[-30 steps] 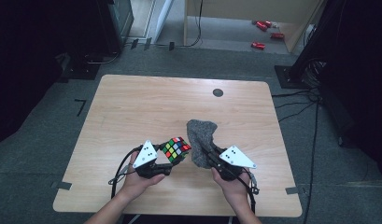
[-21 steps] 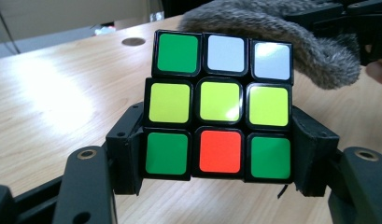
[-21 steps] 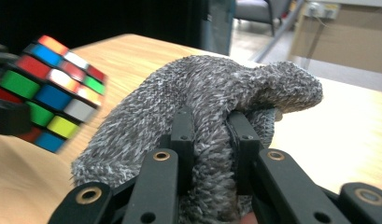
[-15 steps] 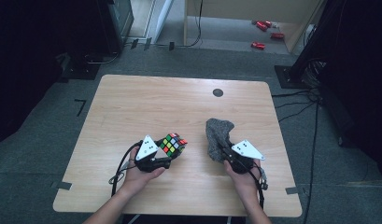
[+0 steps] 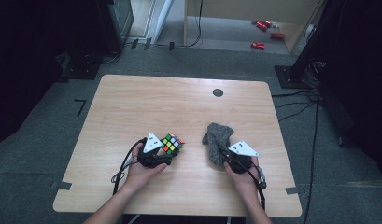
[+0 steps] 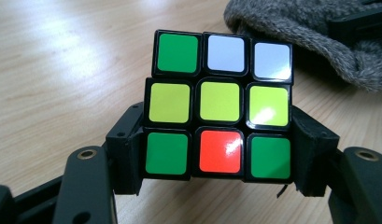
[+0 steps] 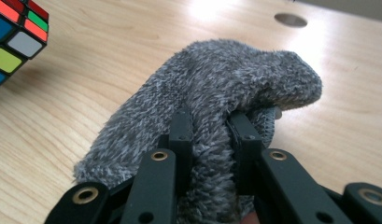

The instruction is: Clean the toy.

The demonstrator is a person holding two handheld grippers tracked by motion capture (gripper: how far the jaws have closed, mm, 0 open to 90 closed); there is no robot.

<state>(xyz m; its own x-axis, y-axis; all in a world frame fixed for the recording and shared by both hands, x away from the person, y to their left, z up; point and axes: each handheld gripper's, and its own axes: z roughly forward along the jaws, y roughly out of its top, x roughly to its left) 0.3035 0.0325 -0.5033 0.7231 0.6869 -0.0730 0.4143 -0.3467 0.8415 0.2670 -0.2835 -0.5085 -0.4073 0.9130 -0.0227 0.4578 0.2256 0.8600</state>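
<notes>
Dim room with grey carpet floor (image 5: pixel 48 154) and dark equipment at the edges; a few small red objects (image 5: pixel 265 32) lie on the floor beyond the far side. Pale wood-grain tabletop (image 5: pixel 146 107), rectangular with rounded corners, smooth with a soft sheen, one round dark hole (image 5: pixel 218 92) near the far edge. Left gripper (image 5: pixel 166 150) sits at the near left of the tabletop, a grey three-cornered plate on top and a black cable looping back from it; its black plastic jaws are clamped on the two sides of a puzzle cube (image 6: pixel 219 105). Cube is glossy black plastic with square coloured stickers, three by three per face; the face toward the left gripper view reads green, white, white on top, three yellow-green in the middle, green, red, green at the bottom. No writing or brand legible on it. Cube shows tilted in the high view, at the near centre-left, whether it rests on the wood I cannot tell. Right gripper (image 5: pixel 224 152) at the near right, jaws pinched tight on a fold of a grey cloth (image 7: pixel 216 88). Cloth is fuzzy, short-piled, mottled grey, bunched into a rounded hump on the tabletop, with a finer knit edge at one end. Cube and cloth lie near each other, not touching.
</notes>
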